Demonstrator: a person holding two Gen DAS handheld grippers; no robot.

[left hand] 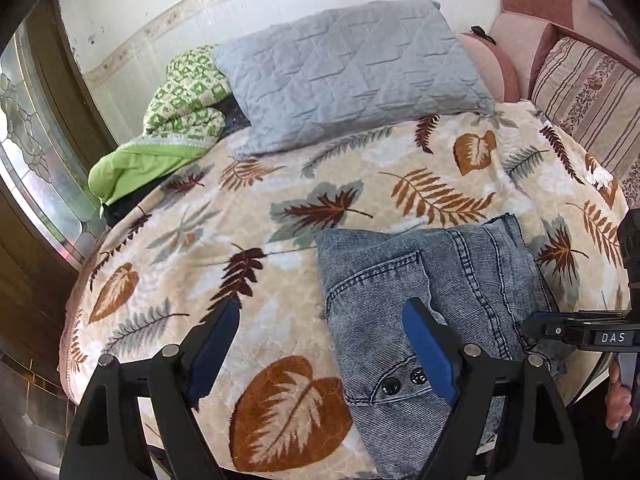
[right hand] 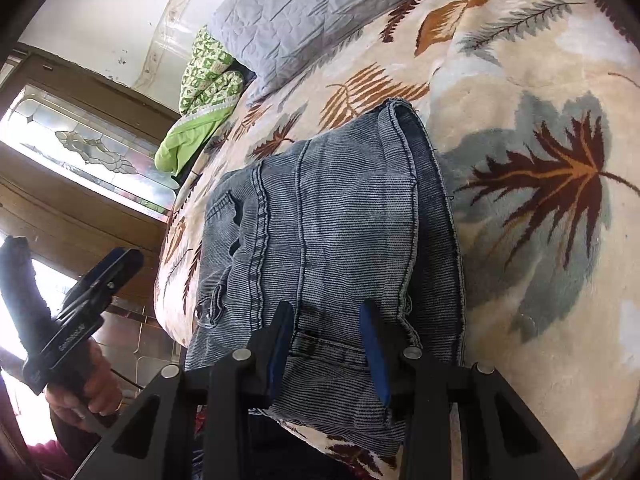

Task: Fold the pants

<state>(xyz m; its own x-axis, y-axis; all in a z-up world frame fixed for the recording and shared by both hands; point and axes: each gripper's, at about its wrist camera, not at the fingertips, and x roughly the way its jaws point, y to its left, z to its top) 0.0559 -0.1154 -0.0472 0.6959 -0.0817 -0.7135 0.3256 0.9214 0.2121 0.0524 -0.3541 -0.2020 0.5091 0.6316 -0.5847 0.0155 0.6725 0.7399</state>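
Observation:
The folded blue denim pants lie in a compact bundle near the front edge of the leaf-patterned bed. They also show in the right wrist view. My left gripper is open and empty, with its right finger over the pants' left part. My right gripper is open, its fingers straddling the near edge of the pants, gripping nothing. The right gripper also shows in the left wrist view at the right edge. The left gripper shows in the right wrist view, held off the bed's side.
The leaf-patterned blanket covers the bed. A grey quilted pillow and a green patterned quilt lie at the far end. A striped cushion and pink sofa stand at the right. A wooden door with glass is beside the bed.

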